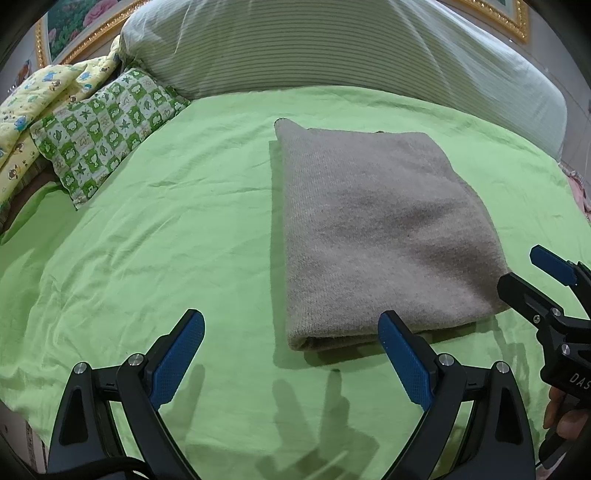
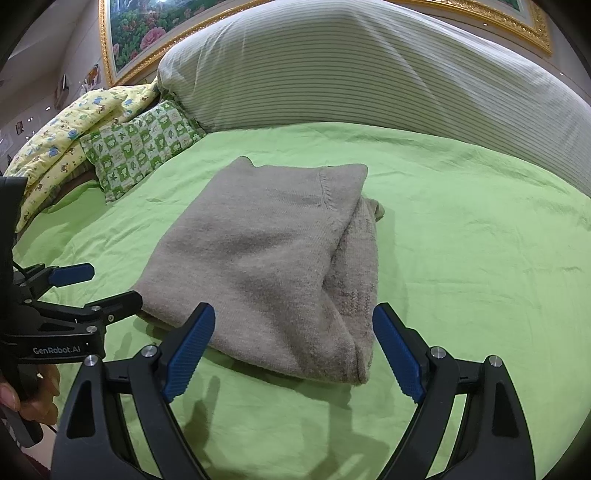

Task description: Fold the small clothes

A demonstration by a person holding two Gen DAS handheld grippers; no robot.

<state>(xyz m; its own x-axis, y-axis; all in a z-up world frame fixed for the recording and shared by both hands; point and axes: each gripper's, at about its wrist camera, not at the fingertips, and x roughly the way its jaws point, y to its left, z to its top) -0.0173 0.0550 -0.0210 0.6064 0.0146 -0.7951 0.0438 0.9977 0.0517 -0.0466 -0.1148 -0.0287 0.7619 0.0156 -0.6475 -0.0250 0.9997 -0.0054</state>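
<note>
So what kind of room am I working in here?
Most likely a bedroom: the folded grey knit garment lies on a bed with a green sheet, a big striped pillow and a gold-framed flower picture behind it.

Both tools (image 1: 291,354) (image 2: 293,349) black — blue ribbed pads, silver screws, white "GenRobot.AI" lettering.

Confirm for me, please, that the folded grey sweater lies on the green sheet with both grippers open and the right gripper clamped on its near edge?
Not quite: the right gripper is not clamped on anything. The right wrist view shows its pads wide apart, the folded grey sweater only lying between and beyond them. The rest holds: the sweater lies on the green sheet, and the left gripper is open too.
</note>
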